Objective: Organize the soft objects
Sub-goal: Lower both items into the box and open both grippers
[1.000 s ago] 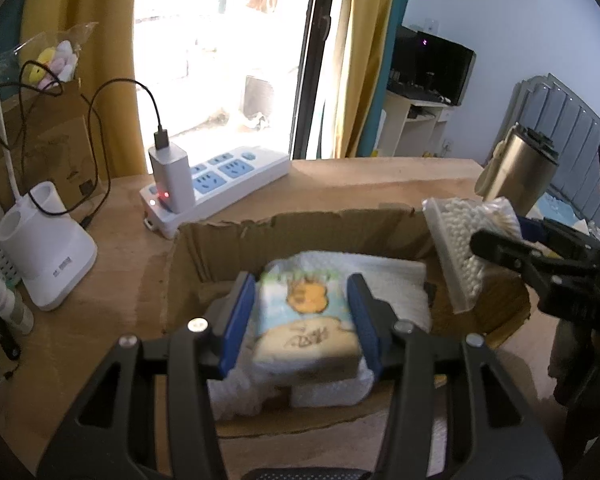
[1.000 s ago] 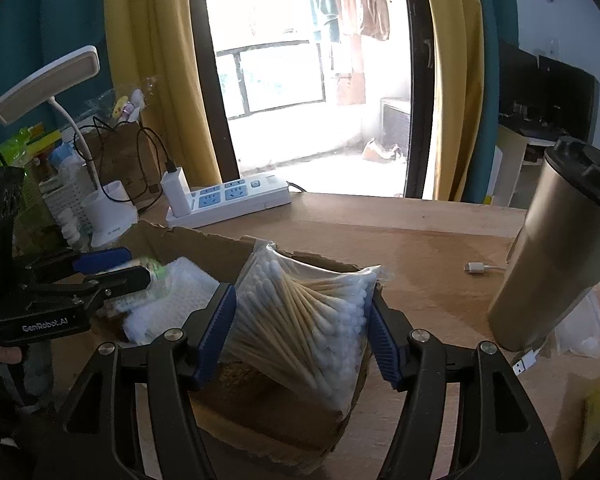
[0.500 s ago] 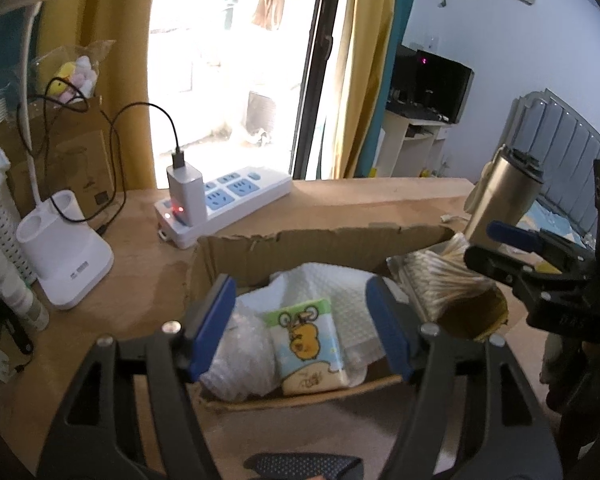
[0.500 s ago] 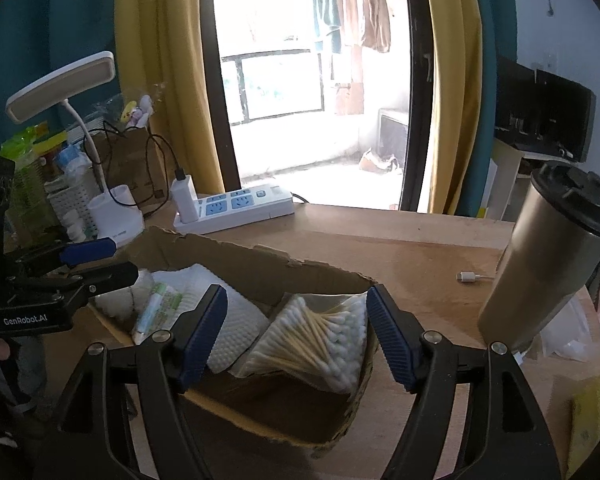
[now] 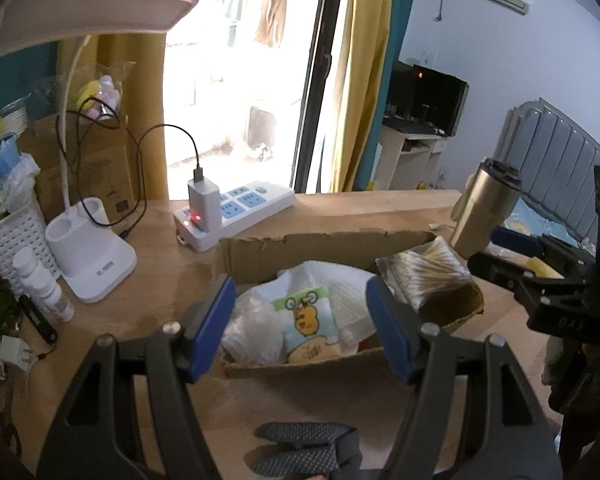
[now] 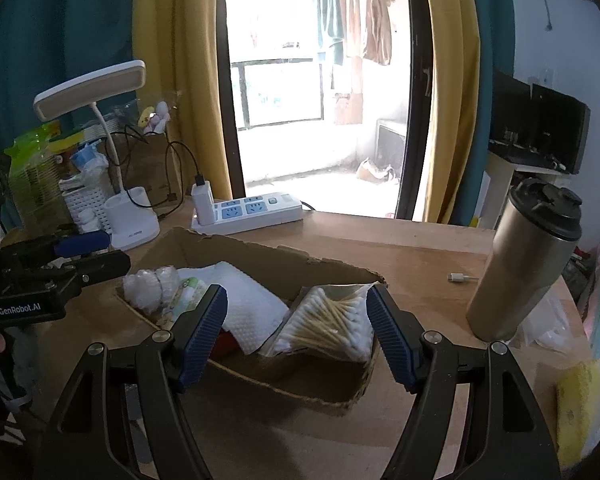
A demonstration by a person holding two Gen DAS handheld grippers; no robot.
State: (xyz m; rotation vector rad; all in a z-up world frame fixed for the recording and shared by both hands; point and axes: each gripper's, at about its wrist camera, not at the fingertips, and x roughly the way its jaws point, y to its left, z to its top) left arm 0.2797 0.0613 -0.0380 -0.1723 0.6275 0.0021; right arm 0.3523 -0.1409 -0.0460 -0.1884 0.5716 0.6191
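Note:
A shallow cardboard box [image 5: 324,242] [image 6: 260,256] lies on the wooden table. Inside it rest a tissue pack with a cartoon print [image 5: 310,326], a clear bag of cotton balls [image 5: 254,330] [image 6: 150,286], a white quilted pad [image 5: 340,284] [image 6: 246,300] and a bag of cotton swabs [image 5: 428,272] [image 6: 332,322]. My left gripper [image 5: 302,326] hangs open above the tissue pack, touching nothing. Over the swab bag, my right gripper [image 6: 296,330] is open too, nothing pressed between its blue pads.
A steel tumbler [image 6: 524,260] stands right of the box, a white power strip [image 6: 248,212] with a charger behind it. A desk lamp [image 5: 88,248], a white basket [image 5: 12,248] and small bottles crowd the left. A yellow sponge [image 6: 576,400] lies at the right edge.
Both grippers let go of their loads: the tissue pack and the swab bag now lie in the box. Both have opened, drawn back and risen.

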